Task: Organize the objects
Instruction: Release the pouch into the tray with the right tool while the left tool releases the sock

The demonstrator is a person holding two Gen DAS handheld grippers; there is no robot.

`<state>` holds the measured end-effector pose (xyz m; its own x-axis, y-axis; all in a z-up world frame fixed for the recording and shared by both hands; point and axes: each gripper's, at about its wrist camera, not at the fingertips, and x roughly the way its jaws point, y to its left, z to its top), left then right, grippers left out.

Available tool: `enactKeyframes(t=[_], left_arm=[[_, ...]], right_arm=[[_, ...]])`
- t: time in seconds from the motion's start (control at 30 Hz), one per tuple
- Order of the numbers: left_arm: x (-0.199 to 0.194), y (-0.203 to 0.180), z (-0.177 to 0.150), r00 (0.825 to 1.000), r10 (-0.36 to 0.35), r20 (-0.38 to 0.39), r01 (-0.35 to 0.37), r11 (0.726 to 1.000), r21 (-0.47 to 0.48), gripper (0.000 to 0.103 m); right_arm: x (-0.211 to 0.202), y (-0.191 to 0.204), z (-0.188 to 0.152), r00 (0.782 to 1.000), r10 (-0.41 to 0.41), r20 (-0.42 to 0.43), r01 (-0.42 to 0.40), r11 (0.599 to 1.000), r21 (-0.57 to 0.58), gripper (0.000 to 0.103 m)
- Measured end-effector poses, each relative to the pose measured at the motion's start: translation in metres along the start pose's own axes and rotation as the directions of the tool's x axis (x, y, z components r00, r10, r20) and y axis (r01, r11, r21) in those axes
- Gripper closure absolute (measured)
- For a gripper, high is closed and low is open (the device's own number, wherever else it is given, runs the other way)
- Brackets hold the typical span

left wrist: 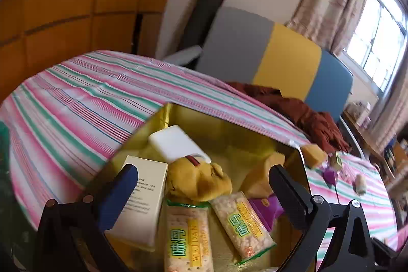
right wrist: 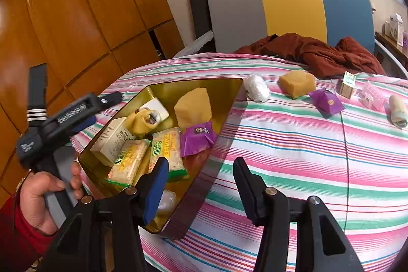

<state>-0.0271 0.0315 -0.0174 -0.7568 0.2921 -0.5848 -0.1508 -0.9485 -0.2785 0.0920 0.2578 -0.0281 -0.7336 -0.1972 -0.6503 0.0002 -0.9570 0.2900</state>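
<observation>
Two crinkly cracker packs (left wrist: pixel 214 228), a plush toy (left wrist: pixel 199 180) and a foam block (right wrist: pixel 195 107) are seen in the gold tin (right wrist: pixel 224 86) beneath the left tongs (left wrist: pixel 204 191), spread empty; the right tongs (right wrist: pixel 201 177) are parted, empty, beside it.

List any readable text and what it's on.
"WEIDAN", beside green Chinese characters: on both cracker packs in the gold box.
White carton: small print, too fine to read.
Purple packets: logos, illegible.
Left gripper lettering: blurred.
</observation>
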Motion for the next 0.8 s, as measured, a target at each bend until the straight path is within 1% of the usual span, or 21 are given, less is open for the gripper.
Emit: enactKeyframes(t=[0.1,0.2,0.27,0.47,0.57,0.67,0.8], left_arm=[[-0.011,0.000,0.001,0.997,0.065,0.034,-0.065,0.998,-0.004,0.000],[-0.017,-0.003,0.000,0.994,0.097,0.042,-0.098,0.995,0.010,0.000],[-0.019,-0.006,-0.002,0.994,0.100,0.038,-0.101,0.995,0.013,0.000],[-0.023,-0.024,-0.012,0.999,0.048,-0.003,-0.048,0.999,0.017,0.000],[-0.024,-0.038,-0.016,1.000,0.010,-0.022,-0.009,0.999,0.033,0.000],[-0.026,-0.052,-0.018,0.999,-0.025,-0.037,0.027,0.998,0.053,0.000],[-0.026,-0.075,-0.024,0.994,-0.079,-0.076,0.086,0.993,0.082,0.000]], right_arm=[[-0.001,-0.005,-0.001,1.000,-0.004,0.000,0.004,1.000,0.015,0.050],[-0.003,-0.010,-0.002,1.000,-0.006,-0.002,0.006,1.000,0.024,0.050],[-0.005,-0.013,-0.003,1.000,-0.014,0.002,0.014,1.000,0.026,0.050],[-0.010,-0.026,-0.007,0.999,-0.046,0.000,0.046,0.998,0.034,0.050],[-0.013,-0.038,-0.009,0.996,-0.093,-0.003,0.093,0.995,0.044,0.050],[-0.016,-0.054,-0.010,0.992,-0.128,-0.008,0.128,0.990,0.064,0.050],[-0.019,-0.074,-0.013,0.987,-0.161,-0.015,0.162,0.983,0.083,0.050]])
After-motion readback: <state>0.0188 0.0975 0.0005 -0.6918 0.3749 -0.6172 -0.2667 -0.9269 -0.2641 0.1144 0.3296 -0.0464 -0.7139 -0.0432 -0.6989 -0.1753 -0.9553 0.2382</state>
